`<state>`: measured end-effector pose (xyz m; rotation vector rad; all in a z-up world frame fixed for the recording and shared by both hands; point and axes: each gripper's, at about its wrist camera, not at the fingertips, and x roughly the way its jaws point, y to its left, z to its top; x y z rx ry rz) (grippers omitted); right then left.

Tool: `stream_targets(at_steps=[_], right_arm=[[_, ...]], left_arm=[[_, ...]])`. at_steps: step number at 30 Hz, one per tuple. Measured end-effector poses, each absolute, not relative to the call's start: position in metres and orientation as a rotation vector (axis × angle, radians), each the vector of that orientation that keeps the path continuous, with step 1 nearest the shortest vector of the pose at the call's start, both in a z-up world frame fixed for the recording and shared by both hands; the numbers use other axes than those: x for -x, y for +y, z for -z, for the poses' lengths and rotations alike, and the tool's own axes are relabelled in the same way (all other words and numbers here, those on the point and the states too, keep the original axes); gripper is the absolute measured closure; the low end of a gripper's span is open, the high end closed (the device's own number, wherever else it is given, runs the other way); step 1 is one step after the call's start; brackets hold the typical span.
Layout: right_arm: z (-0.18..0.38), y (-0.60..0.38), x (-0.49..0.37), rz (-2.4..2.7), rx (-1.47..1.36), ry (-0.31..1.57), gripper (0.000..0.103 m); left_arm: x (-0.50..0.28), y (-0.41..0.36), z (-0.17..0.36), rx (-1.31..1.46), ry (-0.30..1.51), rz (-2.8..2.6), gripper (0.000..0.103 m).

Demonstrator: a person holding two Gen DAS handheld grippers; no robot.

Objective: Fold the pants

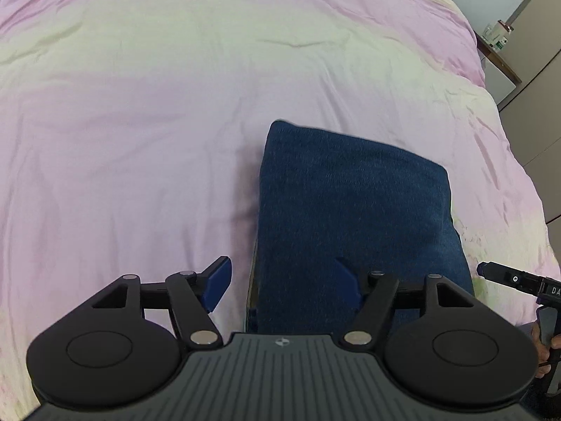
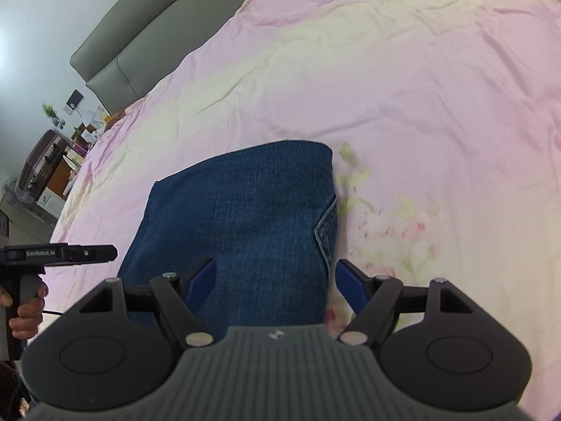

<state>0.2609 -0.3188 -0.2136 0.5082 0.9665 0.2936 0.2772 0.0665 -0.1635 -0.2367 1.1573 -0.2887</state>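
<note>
- Your left claw (image 1: 284, 286) is spread wide, pinching nothing; one pad sits over the bed sheet (image 1: 140, 140), the other over the jeans (image 1: 350, 210).
- Your right claw (image 2: 277, 286) is likewise spread and empty, straddling the near right edge of the jeans (image 2: 242, 217).
- The jeans lie folded into a compact block on the bed, directly ahead of and partly under both claws.
- Risk: if you draw a claw back low, a pad could snag the top layer and drag the fold open. Lift clear first.
- Risk: the soft bedding gives under pressure, so pressing down could skew the stack.
- Surroundings: a grey headboard (image 2: 140, 38) lies far ahead-left of the right claw, a bedside stand (image 1: 498, 59) far ahead-right of the left. Neither obstructs.
</note>
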Motion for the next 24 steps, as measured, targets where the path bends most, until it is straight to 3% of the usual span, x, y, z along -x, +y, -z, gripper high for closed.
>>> stream_targets(at_steps=[9,19,24], right_arm=[[0.247,-0.337,-0.247,-0.341,-0.744,1.016,0.034],[0.28,-0.332,-0.271,-0.4,-0.85,1.07,0.04],[0.29,-0.327,-0.279,-0.414,-0.875,1.067,0.05]], left_arm=[[-0.279,0.101,0.227,0.706,1.181,0.301,0.026],[-0.293,0.106,0.26,0.809,1.202,0.392,0.025],[-0.3,0.099,0.264,0.799,1.198,0.406,0.03]])
